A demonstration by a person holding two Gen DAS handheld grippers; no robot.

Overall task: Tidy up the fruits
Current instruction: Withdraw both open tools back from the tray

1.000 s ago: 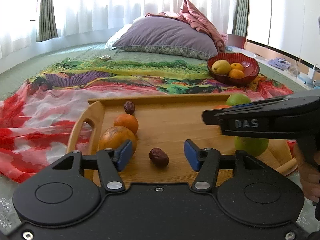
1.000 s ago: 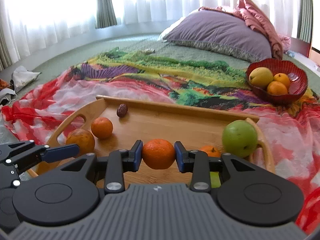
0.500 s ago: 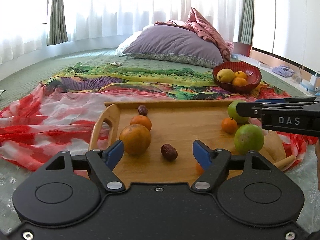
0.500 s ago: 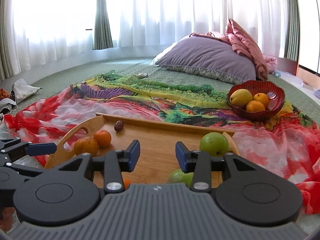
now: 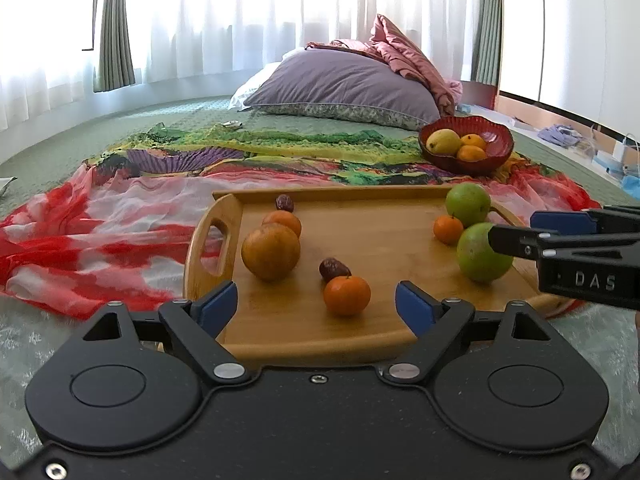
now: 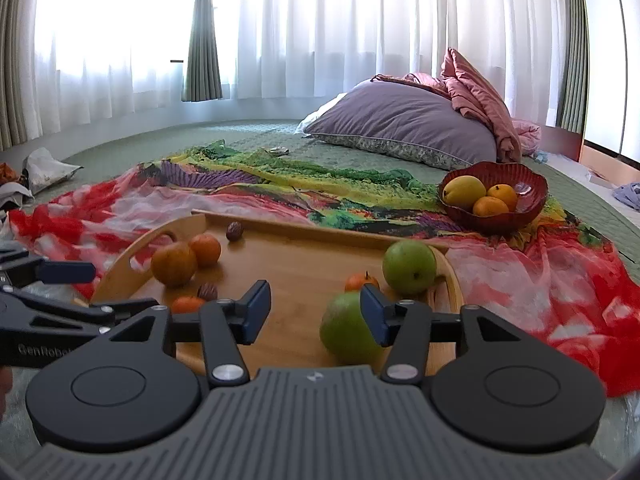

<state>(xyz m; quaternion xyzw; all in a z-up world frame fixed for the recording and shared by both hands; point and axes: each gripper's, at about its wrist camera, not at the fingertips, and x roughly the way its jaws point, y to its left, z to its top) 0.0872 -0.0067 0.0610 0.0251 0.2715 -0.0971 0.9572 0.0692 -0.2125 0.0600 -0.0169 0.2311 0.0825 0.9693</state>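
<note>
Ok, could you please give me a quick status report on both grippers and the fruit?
Left gripper open, empty. Right gripper open, empty. Small orange on wooden tray, just ahead of left gripper. Nothing in the way.

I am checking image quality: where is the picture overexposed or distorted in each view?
Left wrist view: the white sheer curtains are blown out by backlight and the wooden tray edge bows from fisheye. Right wrist view: the curtains glare too; the near green fruit looks slightly soft.

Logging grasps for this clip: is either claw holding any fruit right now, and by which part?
Nothing is held. The left claw is open with a small orange lying loose on the tray; the right claw is open too.
</note>
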